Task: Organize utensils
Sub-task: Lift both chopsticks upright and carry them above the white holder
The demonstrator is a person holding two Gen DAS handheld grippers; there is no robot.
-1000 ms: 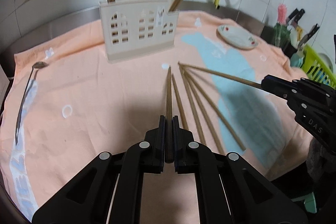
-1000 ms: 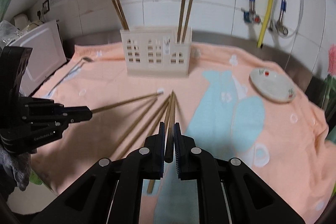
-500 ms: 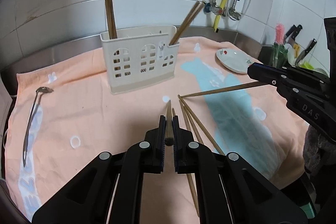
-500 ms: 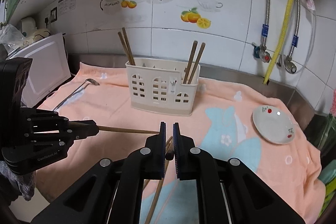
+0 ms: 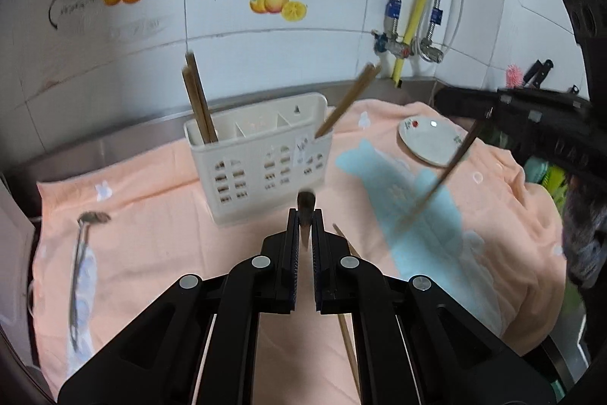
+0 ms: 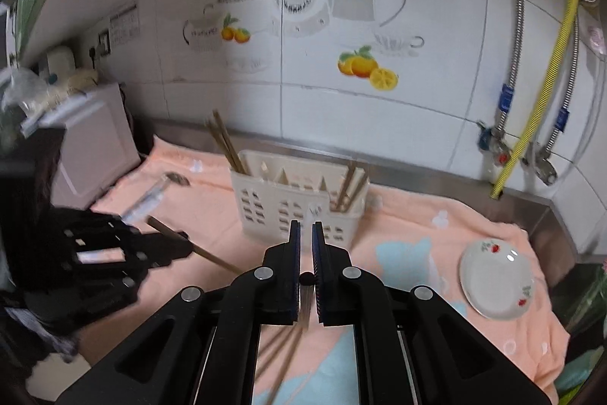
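Observation:
My left gripper (image 5: pixel 305 215) is shut on a brown chopstick (image 5: pixel 306 200), lifted above the peach towel (image 5: pixel 151 234) just in front of the cream utensil holder (image 5: pixel 261 169). The right gripper (image 6: pixel 306 228) is shut on another chopstick (image 6: pixel 292 348), which hangs down below its jaws. In the left wrist view the right gripper (image 5: pixel 489 112) holds its chopstick (image 5: pixel 436 185) slanting down over the towel's blue patch. The holder (image 6: pixel 296 207) has chopsticks standing in its left (image 5: pixel 197 105) and right (image 5: pixel 349 105) end compartments. A loose chopstick (image 5: pixel 345 310) lies on the towel.
A metal spoon (image 5: pixel 81 241) lies at the towel's left side. A small white plate (image 5: pixel 432 139) sits at the right, behind the blue patch. Pipes and a yellow hose (image 5: pixel 417 10) hang on the tiled wall. A pale appliance (image 6: pixel 95 147) stands at the far left.
Both grippers have risen off the towel, each carrying one chopstick, and have come closer to the holder. The right gripper's chopstick has swung from lying almost flat to hanging steeply.

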